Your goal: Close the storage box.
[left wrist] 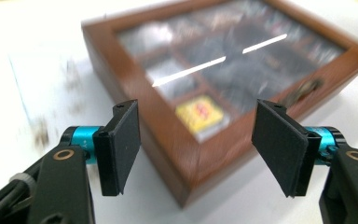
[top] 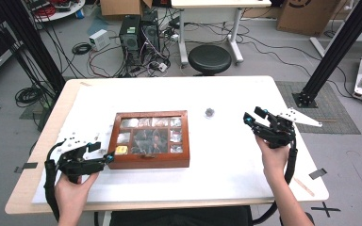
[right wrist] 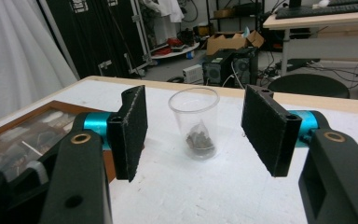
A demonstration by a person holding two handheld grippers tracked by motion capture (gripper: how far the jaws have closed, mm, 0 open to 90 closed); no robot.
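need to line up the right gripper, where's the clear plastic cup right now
In the high view the clear plastic cup stands on the white table, right of the wooden box's far corner. The right gripper points at it, jaws open, not touching.

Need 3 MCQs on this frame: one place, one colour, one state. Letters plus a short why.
1. Where does the clear plastic cup stand relative to the wooden box?
A. inside the box
B. on the table, off the box's right side
C. on the box's lid

2. What colour is the packet under the box's glass lid at the corner near the left claw?
A. yellow
B. green
C. blue

3. How is the right claw?
A. shut on the cup
B. shut on nothing
C. open, cup ahead of it

Key:
1 B: the high view shows it on the white table, apart from the box.
2 A: the left gripper view shows it yellow.
3 C: the right gripper view shows its jaws apart, short of the cup.
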